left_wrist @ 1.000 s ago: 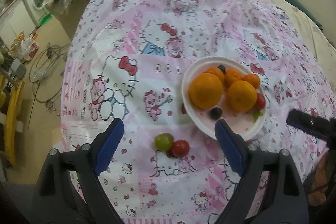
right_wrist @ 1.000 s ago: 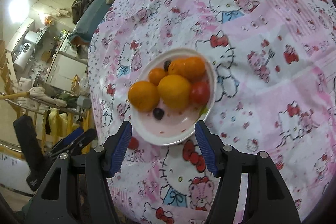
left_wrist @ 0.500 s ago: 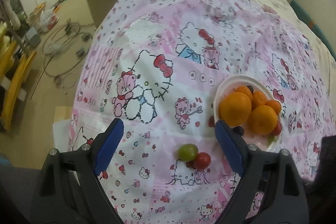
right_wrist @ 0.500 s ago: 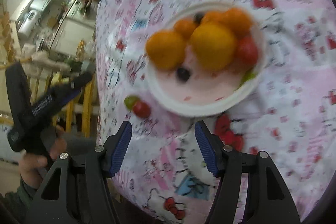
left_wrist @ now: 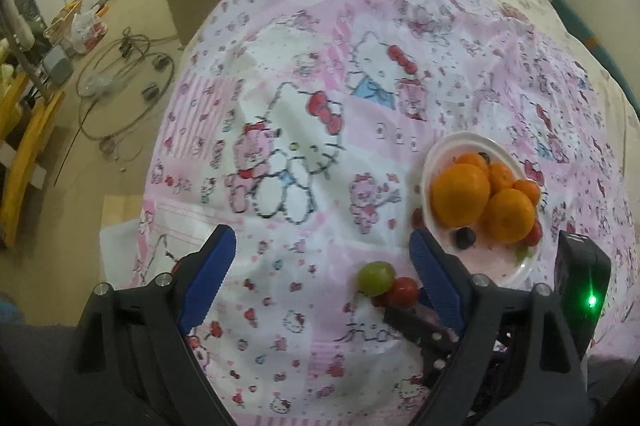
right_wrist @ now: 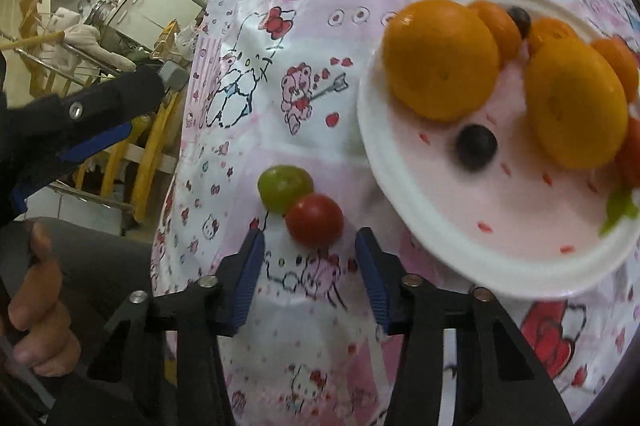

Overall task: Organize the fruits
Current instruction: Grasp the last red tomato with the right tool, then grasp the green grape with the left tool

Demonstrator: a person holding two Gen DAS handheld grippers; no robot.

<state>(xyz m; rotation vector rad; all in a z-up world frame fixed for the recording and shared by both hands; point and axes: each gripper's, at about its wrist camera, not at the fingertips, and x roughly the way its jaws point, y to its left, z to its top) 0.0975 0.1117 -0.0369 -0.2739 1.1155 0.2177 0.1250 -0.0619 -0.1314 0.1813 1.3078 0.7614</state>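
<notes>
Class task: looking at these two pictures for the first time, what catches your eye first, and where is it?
A white round plate heaped with bright oranges sits on the pink cartoon-cat print cloth. Beside the plate, on the cloth, a green grape touches a small red tomato, just ahead of the right gripper.

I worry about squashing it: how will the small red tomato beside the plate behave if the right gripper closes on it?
The red tomato looks round and glossy, so it may slip or roll on the soft cloth. It touches the green fruit, which it would probably nudge. Its thin skin likely bruises under a hard squeeze from the right gripper.
</notes>
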